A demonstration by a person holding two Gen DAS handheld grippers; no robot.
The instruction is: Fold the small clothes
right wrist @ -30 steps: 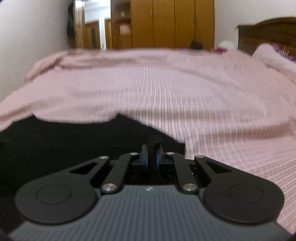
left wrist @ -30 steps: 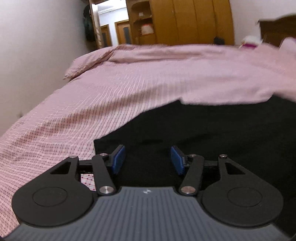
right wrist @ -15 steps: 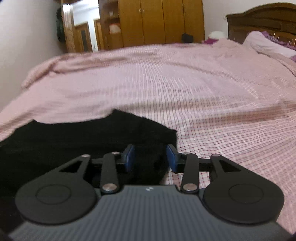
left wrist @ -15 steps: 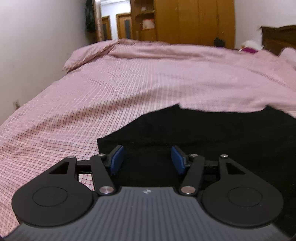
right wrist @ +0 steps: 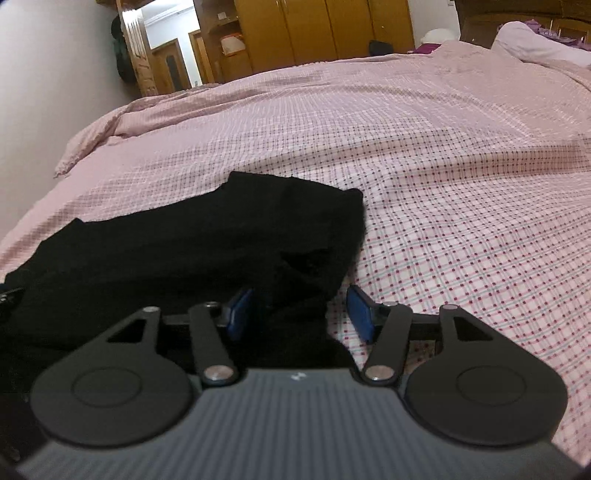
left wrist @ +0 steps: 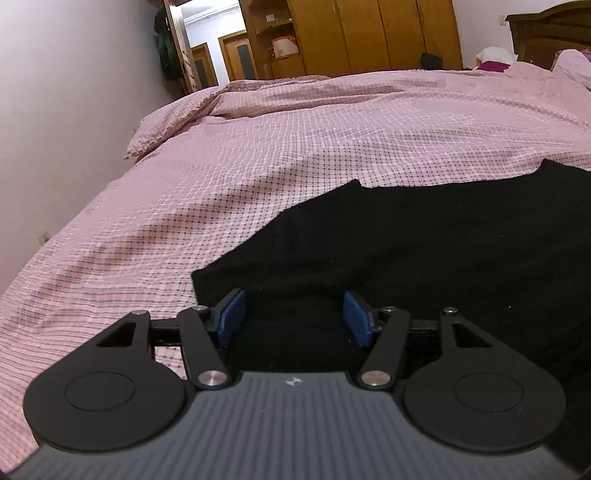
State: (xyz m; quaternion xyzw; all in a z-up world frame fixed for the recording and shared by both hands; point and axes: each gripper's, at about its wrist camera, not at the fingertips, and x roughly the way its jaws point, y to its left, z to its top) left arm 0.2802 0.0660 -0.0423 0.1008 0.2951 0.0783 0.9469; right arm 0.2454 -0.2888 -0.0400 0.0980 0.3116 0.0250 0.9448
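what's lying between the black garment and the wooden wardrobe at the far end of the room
Only bare pink checked bedspread lies between the black knit garment and the brown wooden wardrobe; both wrist views show it.

My right gripper [right wrist: 301, 314] is opening over the black garment's [right wrist: 192, 254] corner on the pink checked bedspread [right wrist: 461, 192].

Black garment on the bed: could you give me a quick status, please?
Left gripper open over black garment. Right gripper opening, garment edge between pads, unpinched. Nothing in the way on pink bedspread.
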